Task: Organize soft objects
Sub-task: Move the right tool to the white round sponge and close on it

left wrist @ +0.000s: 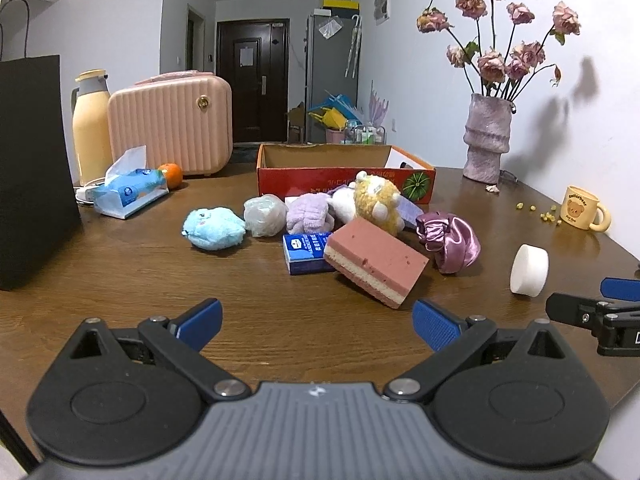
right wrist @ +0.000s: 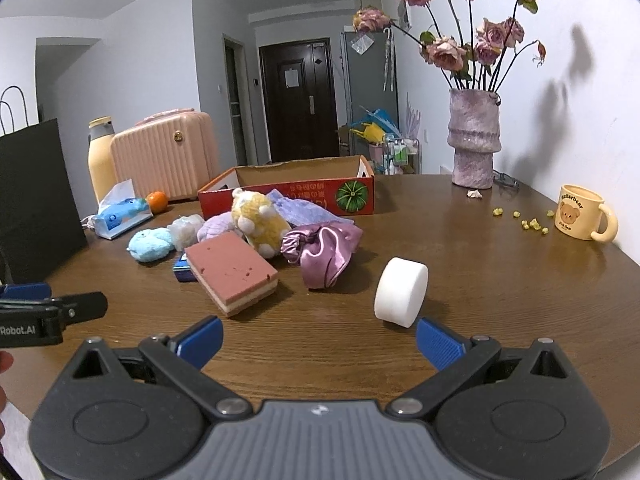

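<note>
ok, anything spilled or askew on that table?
Yes: small yellow bits lie scattered beside the bear mug, and a fallen petal sits below the vase. The pink sponge rests tilted on the blue packet.

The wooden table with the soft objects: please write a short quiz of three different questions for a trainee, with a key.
1. True or false: the red cardboard box already holds the yellow plush toy.
2. Which object lies nearest the right gripper? A) the white round foam puck B) the light blue plush toy C) the orange fruit
3. Fill in: the pink layered sponge block leans on the small ____ packet.

Key: 1 false, the toy lies on the wooden table in front of the box. 2 A. 3 blue. Both the right gripper and the left gripper are open and empty.
</note>
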The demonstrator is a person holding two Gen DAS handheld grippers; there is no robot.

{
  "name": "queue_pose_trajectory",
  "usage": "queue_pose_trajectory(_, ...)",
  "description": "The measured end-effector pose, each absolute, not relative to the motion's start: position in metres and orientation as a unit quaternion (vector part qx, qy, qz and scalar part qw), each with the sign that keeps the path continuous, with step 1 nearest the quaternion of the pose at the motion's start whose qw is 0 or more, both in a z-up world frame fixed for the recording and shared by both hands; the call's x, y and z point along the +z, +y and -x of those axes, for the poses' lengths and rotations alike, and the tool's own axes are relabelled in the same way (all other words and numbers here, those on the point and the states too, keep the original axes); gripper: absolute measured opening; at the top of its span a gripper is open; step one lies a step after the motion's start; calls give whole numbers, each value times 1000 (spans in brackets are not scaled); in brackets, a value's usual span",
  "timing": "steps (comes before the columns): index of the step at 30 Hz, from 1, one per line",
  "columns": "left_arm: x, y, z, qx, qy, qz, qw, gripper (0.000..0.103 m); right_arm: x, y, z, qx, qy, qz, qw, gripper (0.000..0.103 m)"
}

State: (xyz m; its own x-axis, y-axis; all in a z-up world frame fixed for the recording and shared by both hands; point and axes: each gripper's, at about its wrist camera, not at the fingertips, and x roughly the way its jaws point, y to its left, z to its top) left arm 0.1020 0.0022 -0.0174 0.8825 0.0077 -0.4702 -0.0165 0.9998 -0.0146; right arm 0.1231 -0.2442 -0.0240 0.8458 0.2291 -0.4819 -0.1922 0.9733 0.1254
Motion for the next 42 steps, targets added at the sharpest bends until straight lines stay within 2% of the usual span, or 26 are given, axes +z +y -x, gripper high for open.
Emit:
queue_pose_trajectory(31,-43,-12,-187,-10,295,9,955,103,-57,-265,-206,75,301,-46,950,103)
queue_pose_trajectory(42,-47,-29,-215,-1,306,-2,952,103,-69,-274,-245,77,310,-42,947,97)
